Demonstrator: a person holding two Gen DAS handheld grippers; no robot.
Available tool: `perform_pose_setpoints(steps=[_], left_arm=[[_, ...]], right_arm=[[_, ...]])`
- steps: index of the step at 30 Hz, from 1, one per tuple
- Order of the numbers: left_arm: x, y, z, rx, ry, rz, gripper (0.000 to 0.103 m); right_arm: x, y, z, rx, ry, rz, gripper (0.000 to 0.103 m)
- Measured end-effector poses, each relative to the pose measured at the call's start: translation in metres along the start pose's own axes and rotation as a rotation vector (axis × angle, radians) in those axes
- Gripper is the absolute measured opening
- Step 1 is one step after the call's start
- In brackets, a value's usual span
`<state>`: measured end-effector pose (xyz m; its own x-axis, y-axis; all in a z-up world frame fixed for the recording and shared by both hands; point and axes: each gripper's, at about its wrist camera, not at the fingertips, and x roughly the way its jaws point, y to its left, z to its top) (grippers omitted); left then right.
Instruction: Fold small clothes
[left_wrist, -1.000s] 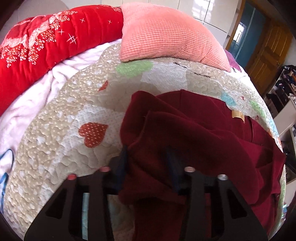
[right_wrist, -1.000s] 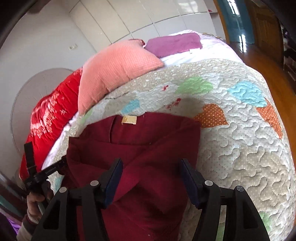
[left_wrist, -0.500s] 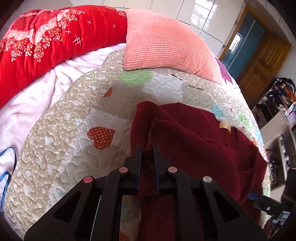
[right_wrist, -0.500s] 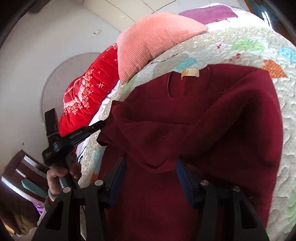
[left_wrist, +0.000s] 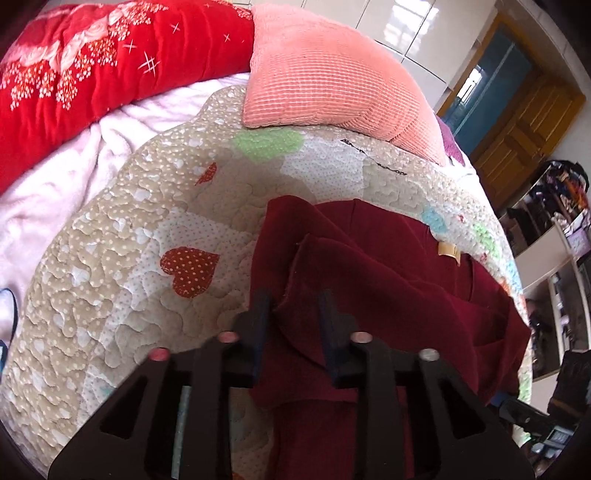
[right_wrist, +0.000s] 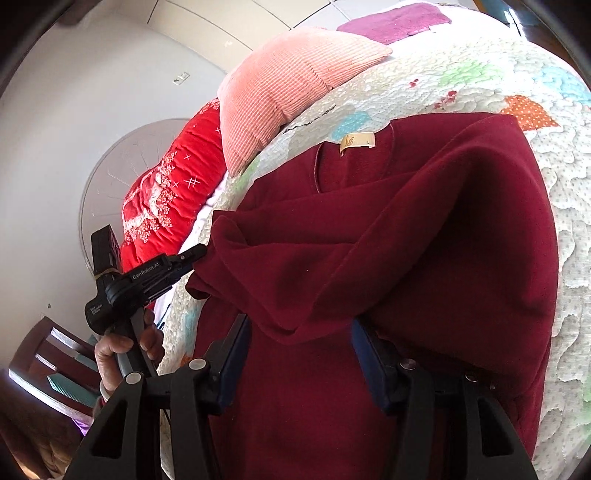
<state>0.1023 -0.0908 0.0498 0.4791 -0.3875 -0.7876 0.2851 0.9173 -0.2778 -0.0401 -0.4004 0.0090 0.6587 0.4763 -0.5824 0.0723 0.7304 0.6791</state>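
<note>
A dark red top (left_wrist: 388, 280) with a tan neck label (left_wrist: 448, 251) lies on the quilted bed, its sleeves folded across the body. My left gripper (left_wrist: 295, 306) is open at the top's left edge, with a fold of red cloth lying loosely between its fingers. In the right wrist view the same top (right_wrist: 424, 236) fills the middle, and my right gripper (right_wrist: 301, 332) is open with a hanging fold of the sleeve between its fingers. The left gripper (right_wrist: 199, 253) shows there at the top's left edge.
The quilt (left_wrist: 122, 266) with heart patches covers the bed. A pink ribbed pillow (left_wrist: 332, 81) and a red blanket (left_wrist: 85, 62) lie at the head. A purple cloth (right_wrist: 395, 22) lies beyond. A wooden chair (right_wrist: 44, 365) stands beside the bed.
My left gripper shut on the top's left edge half a second ago and has now opened again. The right gripper has moved closer over the top.
</note>
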Motion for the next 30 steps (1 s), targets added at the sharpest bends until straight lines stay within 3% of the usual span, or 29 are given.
perform_pose_setpoints(steps=[2,3,4,6,12,13,16,19,21,23,24,25,26,27,30], left_arm=[[-0.002,0.001,0.001,-0.003,-0.009,-0.002,0.010],[-0.005,0.002,0.001,-0.010,-0.021,-0.001,0.009],[-0.009,0.002,0.002,-0.017,-0.034,-0.003,0.009],[-0.020,0.002,0.001,-0.021,-0.061,-0.010,0.008],[-0.072,0.003,-0.011,-0.013,-0.141,-0.018,0.006],[-0.084,0.006,-0.014,-0.017,-0.159,-0.027,0.006],[-0.099,0.010,-0.018,-0.026,-0.160,-0.067,0.006],[-0.104,0.005,-0.017,-0.019,-0.159,-0.089,0.006],[-0.106,0.002,-0.015,-0.029,-0.163,-0.099,0.006],[-0.113,0.000,-0.015,-0.031,-0.179,-0.110,0.006],[-0.118,-0.001,-0.016,-0.031,-0.186,-0.113,0.006],[-0.124,-0.002,-0.018,-0.034,-0.196,-0.125,0.006],[-0.129,-0.003,-0.020,-0.032,-0.204,-0.133,0.006],[-0.136,-0.005,-0.023,-0.025,-0.217,-0.137,0.006],[-0.154,-0.012,-0.038,-0.001,-0.245,-0.136,0.006]], right_arm=[[0.000,-0.001,-0.001,-0.004,-0.013,0.005,0.055],[0.000,0.000,-0.001,-0.009,-0.021,0.005,0.048],[-0.001,0.000,-0.002,-0.021,-0.027,0.003,0.032],[-0.001,0.001,-0.001,-0.057,-0.050,-0.025,0.011],[-0.035,0.012,-0.007,-0.087,-0.134,0.044,0.006],[-0.042,0.016,-0.008,-0.103,-0.145,0.051,0.000],[-0.058,0.026,-0.006,-0.136,-0.176,0.080,0.000],[-0.055,0.032,0.003,-0.164,-0.180,0.006,0.000],[-0.055,0.033,0.004,-0.139,-0.170,0.035,0.000],[-0.058,0.033,-0.001,-0.095,-0.163,0.107,0.005],[-0.060,0.033,-0.004,-0.091,-0.155,0.103,0.019],[-0.059,0.035,-0.006,-0.092,-0.148,0.082,0.046],[-0.060,0.037,-0.009,-0.087,-0.151,0.064,0.055],[-0.059,0.037,-0.010,-0.072,-0.157,0.062,0.060],[-0.048,0.032,-0.003,0.017,-0.151,0.064,0.060]])
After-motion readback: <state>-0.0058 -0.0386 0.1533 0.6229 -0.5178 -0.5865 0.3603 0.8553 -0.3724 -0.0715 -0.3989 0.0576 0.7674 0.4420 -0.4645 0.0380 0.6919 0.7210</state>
